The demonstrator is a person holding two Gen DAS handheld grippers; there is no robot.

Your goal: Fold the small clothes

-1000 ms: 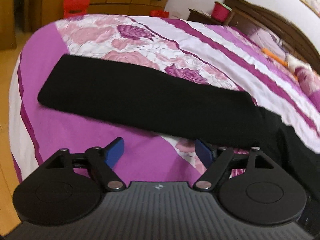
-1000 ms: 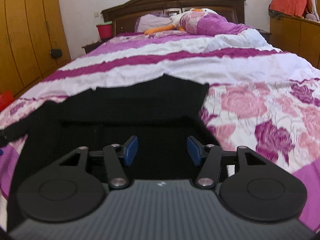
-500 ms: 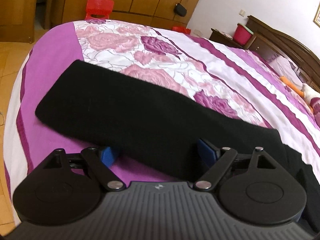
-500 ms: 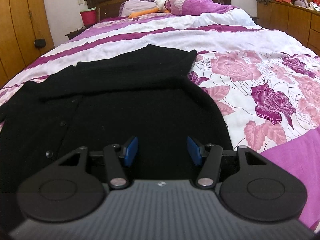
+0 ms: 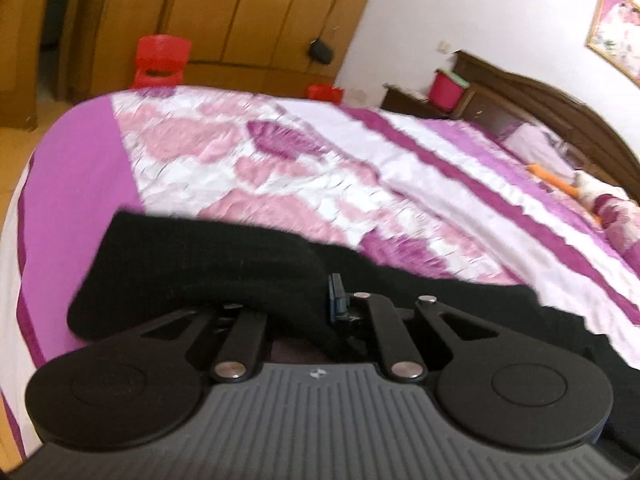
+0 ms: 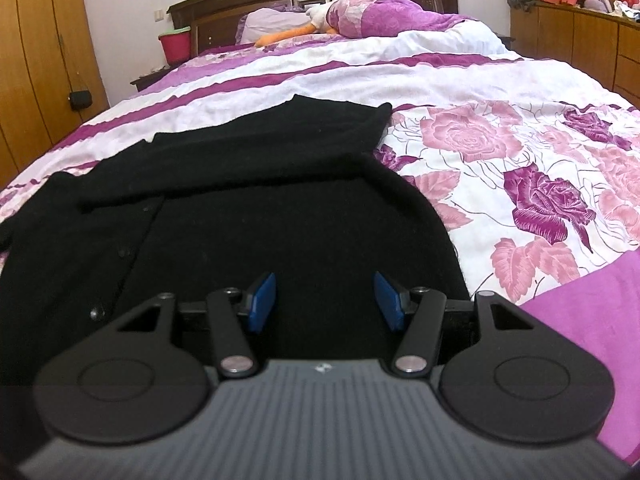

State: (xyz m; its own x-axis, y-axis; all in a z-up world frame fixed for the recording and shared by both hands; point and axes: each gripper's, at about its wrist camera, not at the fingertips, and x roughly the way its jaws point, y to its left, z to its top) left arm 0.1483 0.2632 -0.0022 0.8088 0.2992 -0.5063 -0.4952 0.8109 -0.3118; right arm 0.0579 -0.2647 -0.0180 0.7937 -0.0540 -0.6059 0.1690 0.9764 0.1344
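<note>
Your bed point(image 6: 460, 80) wears a quilted rose-print cover. The black knit cardigan point(image 6: 260, 208) lies flat near its foot, near edge cut off. Your left gripper point(image 5: 334, 300) pinches its bunched sleeve point(image 5: 208, 264), one pad buried; your right gripper point(image 6: 326, 296) hovers half-open above.

My left gripper point(image 5: 334, 300) and right gripper point(image 6: 326, 300) look alike: grey ribbed body, black round discs, black link arms with silver screws, blue pads point(image 6: 262, 300), small centre logo.
</note>
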